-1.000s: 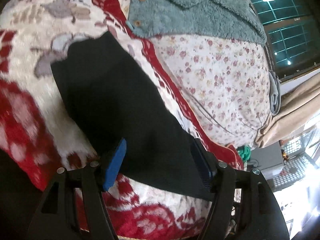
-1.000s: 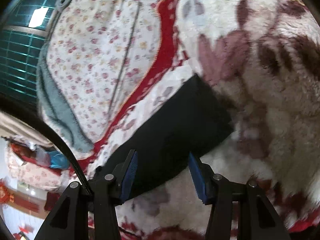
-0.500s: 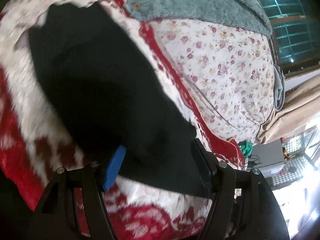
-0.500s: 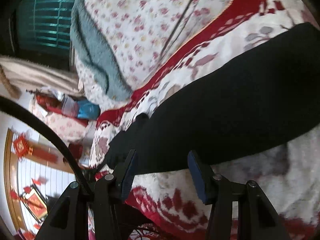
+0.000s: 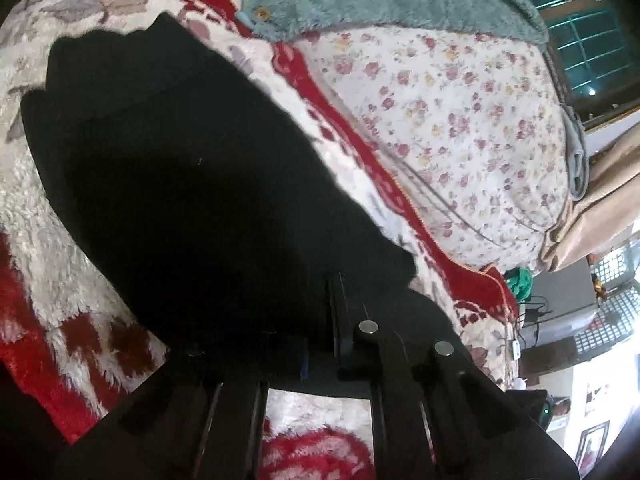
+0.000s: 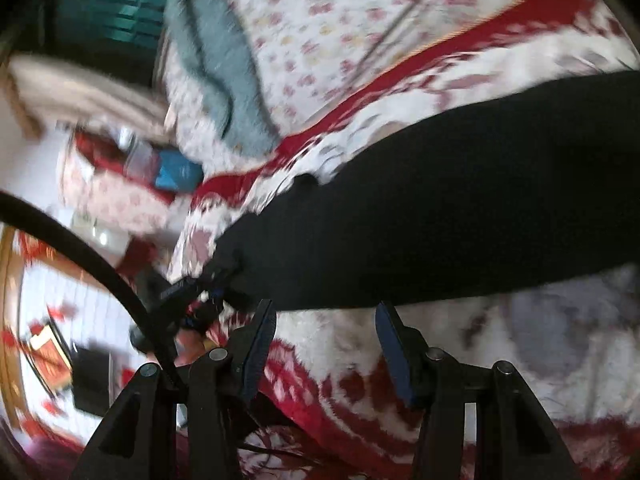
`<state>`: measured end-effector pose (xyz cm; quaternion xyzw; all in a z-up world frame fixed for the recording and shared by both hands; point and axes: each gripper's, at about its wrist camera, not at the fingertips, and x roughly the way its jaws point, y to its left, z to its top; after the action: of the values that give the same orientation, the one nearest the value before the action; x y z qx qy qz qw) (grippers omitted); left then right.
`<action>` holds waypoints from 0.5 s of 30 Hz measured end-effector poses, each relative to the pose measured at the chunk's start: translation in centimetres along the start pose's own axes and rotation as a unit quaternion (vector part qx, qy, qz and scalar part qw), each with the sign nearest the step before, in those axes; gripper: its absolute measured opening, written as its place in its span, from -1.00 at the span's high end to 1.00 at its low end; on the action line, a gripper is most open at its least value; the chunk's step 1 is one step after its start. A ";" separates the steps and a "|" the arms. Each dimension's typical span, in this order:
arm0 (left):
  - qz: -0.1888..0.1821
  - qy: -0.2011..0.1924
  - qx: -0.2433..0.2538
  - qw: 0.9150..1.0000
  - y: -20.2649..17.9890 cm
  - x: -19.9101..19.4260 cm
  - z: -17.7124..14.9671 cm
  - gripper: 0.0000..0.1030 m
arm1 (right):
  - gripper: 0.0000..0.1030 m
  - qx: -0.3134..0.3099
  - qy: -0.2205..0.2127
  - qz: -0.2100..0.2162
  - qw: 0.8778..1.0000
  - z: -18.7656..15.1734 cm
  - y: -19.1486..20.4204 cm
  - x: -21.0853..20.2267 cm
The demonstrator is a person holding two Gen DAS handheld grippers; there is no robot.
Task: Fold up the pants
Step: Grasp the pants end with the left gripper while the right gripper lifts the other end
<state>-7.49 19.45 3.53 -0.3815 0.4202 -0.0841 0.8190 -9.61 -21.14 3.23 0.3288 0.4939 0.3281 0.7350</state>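
Observation:
Black pants (image 5: 180,184) lie on a fluffy red and white blanket (image 5: 52,272). In the left wrist view my left gripper (image 5: 320,344) is shut on the near edge of the pants, its fingers close together and buried in the dark cloth. In the right wrist view the pants (image 6: 440,208) stretch as a long black band across the blanket. My right gripper (image 6: 324,344) is open and empty, its blue pads just short of the pants' near edge. The left gripper (image 6: 200,288) shows there, pinching the pants' left end.
A floral quilt (image 5: 460,128) and a teal fleece garment (image 5: 360,0) lie behind the pants. A beige curtain (image 5: 600,200) hangs at the right. Room clutter shows past the bed's edge (image 6: 80,320).
My left gripper has closed from open onto the pants' edge. My right gripper has swung left along the pants, staying open; its view is blurred by motion.

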 end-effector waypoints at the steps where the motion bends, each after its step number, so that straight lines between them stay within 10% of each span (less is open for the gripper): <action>1: -0.004 -0.007 0.008 1.000 -0.4 -0.5 0.0 0.88 | 0.03 0.010 0.005 0.023 1.000 -0.1 0.0 0.6; 15: -0.046 -0.027 0.036 0.998 -2.8 -3.8 0.5 0.89 | -0.06 0.185 -0.012 0.152 0.971 -0.2 -3.1 7.2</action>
<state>-8.96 19.52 8.02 -0.3728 0.3770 -0.1261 0.8385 -7.17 -17.06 -3.00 0.5348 0.4810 0.3350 0.6087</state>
